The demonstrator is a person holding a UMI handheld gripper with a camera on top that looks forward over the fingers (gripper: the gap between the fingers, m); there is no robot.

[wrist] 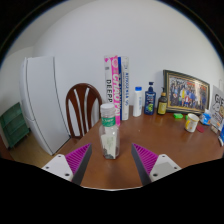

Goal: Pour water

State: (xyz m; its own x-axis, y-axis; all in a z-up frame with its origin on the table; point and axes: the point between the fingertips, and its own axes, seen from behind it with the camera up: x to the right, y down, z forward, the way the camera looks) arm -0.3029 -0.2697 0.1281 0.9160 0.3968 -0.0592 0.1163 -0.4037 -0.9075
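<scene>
A clear plastic bottle (108, 134) with a green cap stands upright on the brown wooden table (150, 135), just ahead of my fingers and centred between them. My gripper (113, 161) is open, its magenta pads (78, 159) spread wide to either side with clear gaps to the bottle. Nothing is held. A pale cup (192, 122) stands on the table far to the right.
At the back of the table stand a tall pink-and-white box (113, 89), a white bottle (138, 101), a blue bottle (149, 98), a dark bottle (163, 102) and a framed photo (186, 92). A wooden chair (82, 108) and white fridge (42, 100) stand to the left.
</scene>
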